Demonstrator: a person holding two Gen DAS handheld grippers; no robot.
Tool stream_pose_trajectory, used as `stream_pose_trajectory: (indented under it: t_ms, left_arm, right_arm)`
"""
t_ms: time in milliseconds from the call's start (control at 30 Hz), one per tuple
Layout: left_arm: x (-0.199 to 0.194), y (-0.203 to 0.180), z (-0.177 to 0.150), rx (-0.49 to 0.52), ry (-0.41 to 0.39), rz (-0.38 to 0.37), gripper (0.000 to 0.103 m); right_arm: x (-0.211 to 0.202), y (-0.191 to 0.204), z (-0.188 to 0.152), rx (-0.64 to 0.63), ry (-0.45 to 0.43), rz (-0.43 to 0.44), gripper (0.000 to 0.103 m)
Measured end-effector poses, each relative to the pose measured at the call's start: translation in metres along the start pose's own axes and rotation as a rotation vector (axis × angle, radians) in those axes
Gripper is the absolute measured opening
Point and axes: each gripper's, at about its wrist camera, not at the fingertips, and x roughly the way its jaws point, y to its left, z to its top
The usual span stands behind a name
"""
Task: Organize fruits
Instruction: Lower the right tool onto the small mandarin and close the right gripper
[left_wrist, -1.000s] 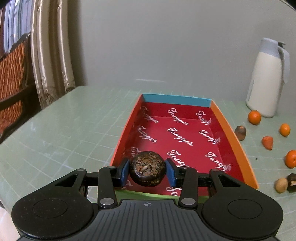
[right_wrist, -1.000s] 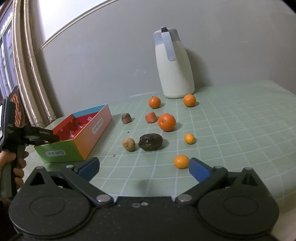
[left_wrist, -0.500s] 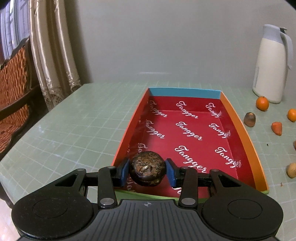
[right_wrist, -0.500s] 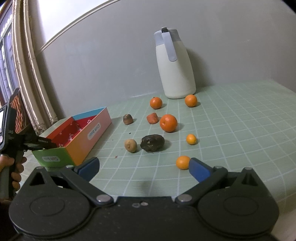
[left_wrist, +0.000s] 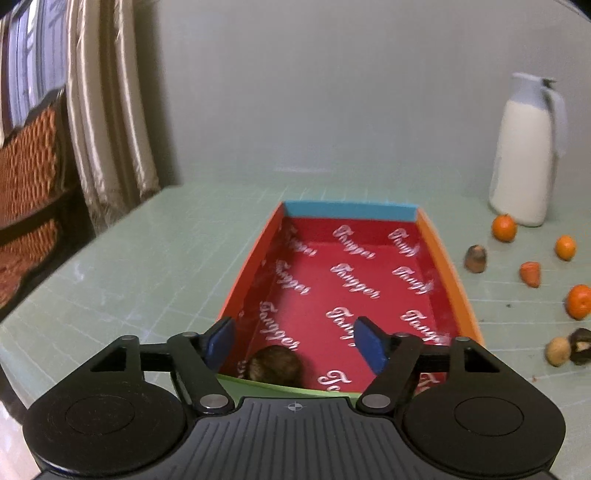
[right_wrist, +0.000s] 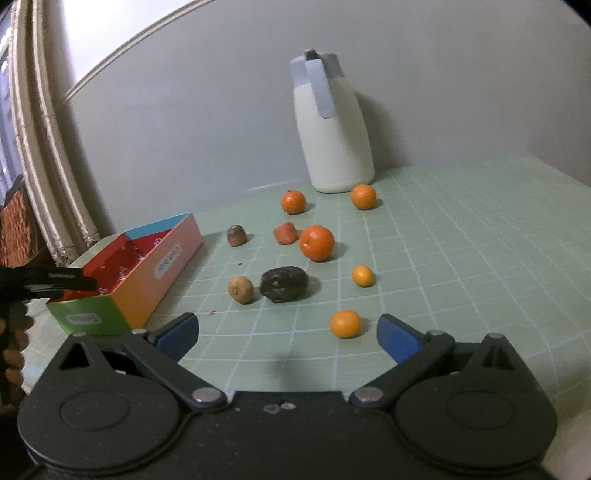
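Since the earlier frames your left gripper (left_wrist: 293, 345) has let go of the dark round fruit (left_wrist: 275, 366): its jaws have just been opening, and the blue pads (left_wrist: 221, 343) now stand apart with nothing pressed between them. That fruit now lies on the red floor of the box (left_wrist: 448, 275), at the near end, close to the green front wall and nearer the left side; its lower part is hidden behind the wall and the gripper body. No other fruit shows in the box.

Your right gripper (right_wrist: 287, 336) is spread wide over the green gridded table (right_wrist: 461, 236) and holds nothing. It has kept its place over the last second.

On the table to the right of the box, from the right wrist view:
- a large orange (right_wrist: 317, 243), with a small reddish piece (right_wrist: 285, 233) just beside it
- two oranges near the foot of the white jug (right_wrist: 334, 147): one to its left (right_wrist: 293, 201), one to its right (right_wrist: 363, 196)
- two smaller oranges nearer you (right_wrist: 362, 276) (right_wrist: 345, 324)
- a dark lumpy fruit (right_wrist: 283, 284) with a tan round one (right_wrist: 241, 289) just beside it
- a brown capped piece (right_wrist: 236, 235) near the box's long side

At the left edge of that view your left gripper's fingers reach over the box's near end.
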Motion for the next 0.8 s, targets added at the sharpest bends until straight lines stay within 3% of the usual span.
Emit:
stream_pose_trajectory:
  t_ms: [200,300,500,667,733,800]
  left_arm:
    - [-0.034,-0.004,-0.009,0.004,-0.046,-0.025,0.080]
    - [-0.048,-0.006,-0.017,0.011,-0.060,-0.043,0.081]
    - [-0.068,-0.013,-0.032,0.045,-0.098,-0.063,0.083]
    - [-0.076,-0.016,-0.039,0.042,-0.100,-0.089,0.083]
    - [-0.077,-0.014,-0.041,0.031,-0.098,-0.092,0.083]
    - [-0.078,-0.012,-0.044,0.028,-0.100,-0.087,0.083]
  right_arm:
    - [0.002,-0.009,0.007,0.006,-0.004,-0.057,0.103]
    - [0.010,-0.015,0.008,0.037,0.037,-0.054,0.103]
    - [0.012,-0.014,0.010,0.022,0.031,-0.067,0.103]
    - [0.022,-0.008,0.008,-0.015,0.062,-0.082,0.079]
    - [0.026,-0.005,0.007,-0.029,0.075,-0.087,0.079]
    - [0.028,-0.002,0.005,-0.041,0.081,-0.083,0.072]
